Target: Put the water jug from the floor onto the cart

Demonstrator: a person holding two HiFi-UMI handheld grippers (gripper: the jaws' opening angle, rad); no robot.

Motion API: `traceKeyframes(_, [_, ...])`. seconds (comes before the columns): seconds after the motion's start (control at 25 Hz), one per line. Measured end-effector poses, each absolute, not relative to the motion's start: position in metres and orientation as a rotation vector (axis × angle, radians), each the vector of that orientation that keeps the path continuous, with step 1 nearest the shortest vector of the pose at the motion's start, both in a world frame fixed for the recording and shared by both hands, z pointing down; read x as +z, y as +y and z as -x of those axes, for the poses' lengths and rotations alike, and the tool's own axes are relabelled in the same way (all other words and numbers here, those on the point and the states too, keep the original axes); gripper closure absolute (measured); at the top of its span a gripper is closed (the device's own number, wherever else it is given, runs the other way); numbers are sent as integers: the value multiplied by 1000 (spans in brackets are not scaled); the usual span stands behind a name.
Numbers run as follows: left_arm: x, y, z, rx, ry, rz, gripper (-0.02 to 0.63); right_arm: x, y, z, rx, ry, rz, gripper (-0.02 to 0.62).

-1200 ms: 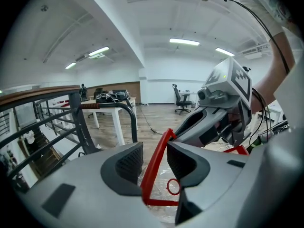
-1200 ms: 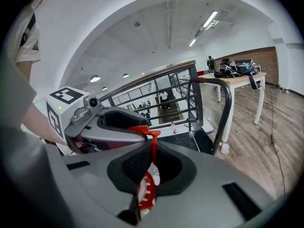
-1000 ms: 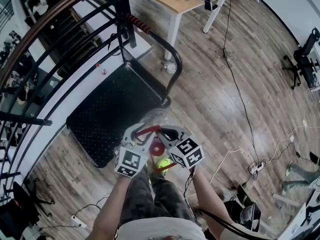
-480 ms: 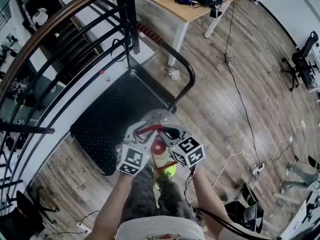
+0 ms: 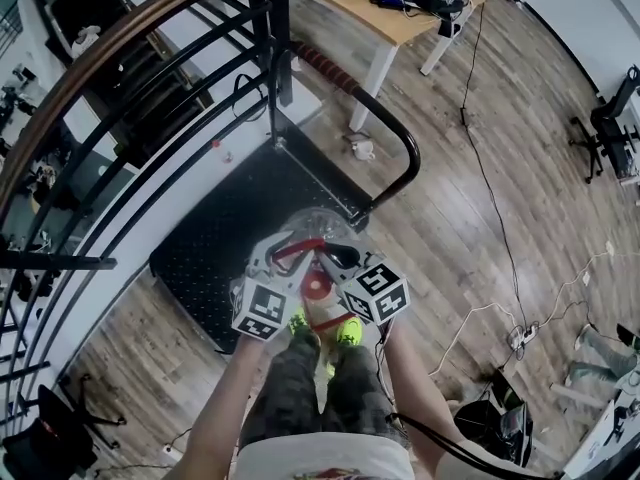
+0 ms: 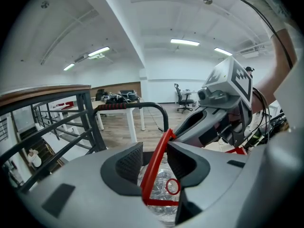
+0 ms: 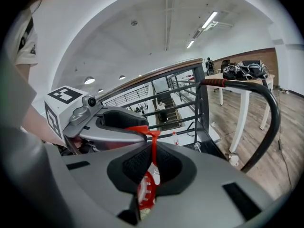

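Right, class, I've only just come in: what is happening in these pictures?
A person holds up a clear plastic water jug by its thin red handle, with the left gripper and the right gripper both shut on that handle. The jug hangs off the floor at the near edge of the black flat cart, not yet set on it.
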State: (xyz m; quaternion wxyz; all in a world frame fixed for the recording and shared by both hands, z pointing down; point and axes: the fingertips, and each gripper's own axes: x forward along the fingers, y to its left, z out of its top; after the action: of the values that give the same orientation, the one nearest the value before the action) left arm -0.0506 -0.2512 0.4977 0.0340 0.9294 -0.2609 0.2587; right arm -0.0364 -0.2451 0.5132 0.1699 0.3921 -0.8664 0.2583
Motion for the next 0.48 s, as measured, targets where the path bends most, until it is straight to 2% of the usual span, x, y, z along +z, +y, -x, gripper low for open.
traceKeyframes(0.48, [525, -303, 68, 856, -929, -2800, 469, 542, -298, 55, 791, -2525, -1020, 565])
